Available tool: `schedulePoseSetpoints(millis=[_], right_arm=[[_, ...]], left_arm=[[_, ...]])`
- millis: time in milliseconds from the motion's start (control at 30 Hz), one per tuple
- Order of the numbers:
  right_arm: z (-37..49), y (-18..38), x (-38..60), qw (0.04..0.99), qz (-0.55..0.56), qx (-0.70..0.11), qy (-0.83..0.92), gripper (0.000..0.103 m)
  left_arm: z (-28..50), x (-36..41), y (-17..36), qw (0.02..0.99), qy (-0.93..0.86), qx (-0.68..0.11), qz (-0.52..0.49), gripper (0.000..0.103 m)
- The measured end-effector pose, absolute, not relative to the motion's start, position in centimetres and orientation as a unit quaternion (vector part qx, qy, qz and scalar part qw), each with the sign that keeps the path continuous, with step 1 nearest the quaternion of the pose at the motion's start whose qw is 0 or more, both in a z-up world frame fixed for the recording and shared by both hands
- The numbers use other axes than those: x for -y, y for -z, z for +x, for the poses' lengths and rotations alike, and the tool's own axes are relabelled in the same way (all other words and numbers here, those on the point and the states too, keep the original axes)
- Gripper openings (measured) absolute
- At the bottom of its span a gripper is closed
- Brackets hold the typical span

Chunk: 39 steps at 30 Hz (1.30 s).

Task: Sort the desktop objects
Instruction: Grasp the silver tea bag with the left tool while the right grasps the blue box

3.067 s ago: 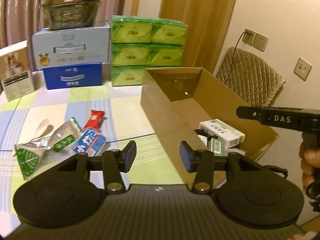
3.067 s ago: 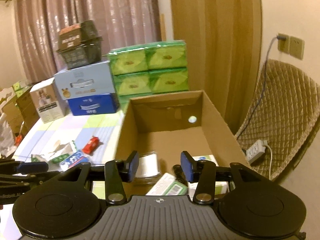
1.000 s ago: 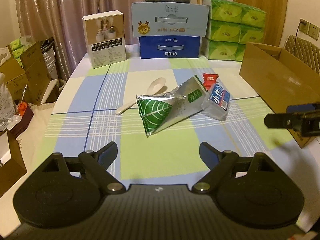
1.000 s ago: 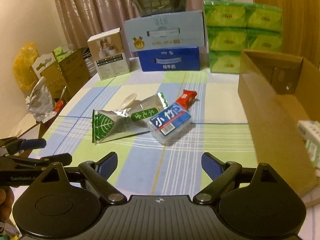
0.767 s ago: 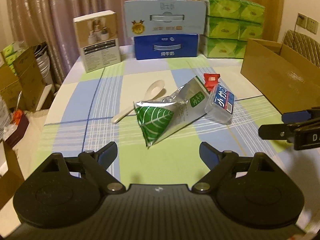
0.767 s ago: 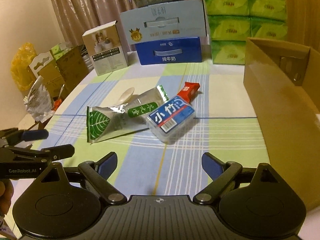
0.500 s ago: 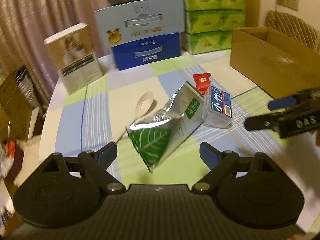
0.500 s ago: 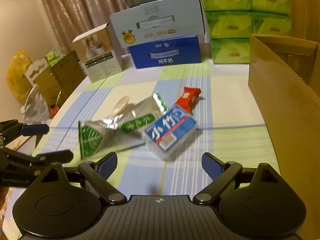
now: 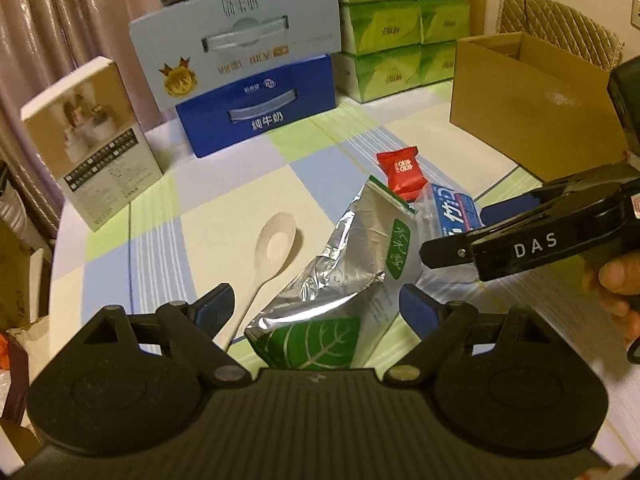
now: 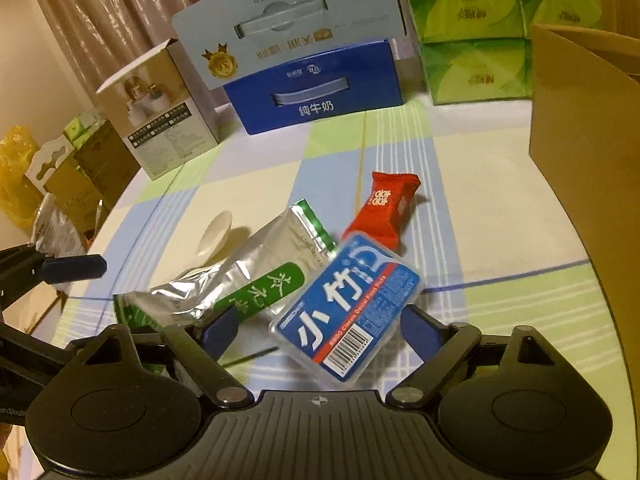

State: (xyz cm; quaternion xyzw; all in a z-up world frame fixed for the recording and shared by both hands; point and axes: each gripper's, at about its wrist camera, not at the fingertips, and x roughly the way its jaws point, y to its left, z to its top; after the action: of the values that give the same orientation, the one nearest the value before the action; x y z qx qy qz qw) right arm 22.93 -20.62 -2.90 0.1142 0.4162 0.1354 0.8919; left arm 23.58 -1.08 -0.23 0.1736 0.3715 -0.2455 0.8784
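Both my grippers have swung away from the box (image 9: pixel 532 112) and come down over the table clutter. My left gripper (image 9: pixel 316 310) straddles the foil pouch (image 9: pixel 352 280), jaws apart. My right gripper (image 10: pixel 320 328) brackets the blue case (image 10: pixel 348 308), jaws just narrowing, not yet gripping. Pickup comes next.

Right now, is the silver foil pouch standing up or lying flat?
Lying flat: the silver foil pouch rests crumpled on the tablecloth, its top edge beside the red snack packet.
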Motion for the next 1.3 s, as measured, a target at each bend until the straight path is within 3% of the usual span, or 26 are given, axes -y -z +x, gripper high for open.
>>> schedulePoseSetpoints(millis=[33,100,467,600,800,900,1300], right_arm=[[23.2,3.0,20.6,0.890,0.113,-0.419,-0.137,0.073],[23.4,3.2,20.7,0.887,0.108,-0.424,-0.145,0.067],[21.9,2.4,23.0,0.893,0.050,-0.428,-0.132,0.067],[21.1,2.4,23.2,0.891,0.039,-0.431,-0.136,0.067],[20.4,2.6,23.1,0.889,0.026,-0.434,-0.144,0.066],[19.5,2.5,22.8,0.885,0.026,-0.439,-0.154,0.066],[9.5,1.0,23.5,0.874,-0.025,-0.452,-0.178,0.067]], left_arm=[[23.9,1.1,0.4,0.876,0.251,-0.374,0.173,0.087],[24.6,1.2,0.8,0.868,0.267,-0.381,0.174,0.087],[28.9,4.4,2.4,0.801,0.331,-0.452,0.210,0.085],[30.1,5.4,3.3,0.775,0.334,-0.488,0.222,0.073],[30.5,6.0,3.5,0.764,0.318,-0.509,0.238,0.066],[29.7,5.8,3.4,0.761,0.312,-0.525,0.222,0.059],[16.8,4.4,2.0,0.769,0.247,-0.583,0.092,0.054]])
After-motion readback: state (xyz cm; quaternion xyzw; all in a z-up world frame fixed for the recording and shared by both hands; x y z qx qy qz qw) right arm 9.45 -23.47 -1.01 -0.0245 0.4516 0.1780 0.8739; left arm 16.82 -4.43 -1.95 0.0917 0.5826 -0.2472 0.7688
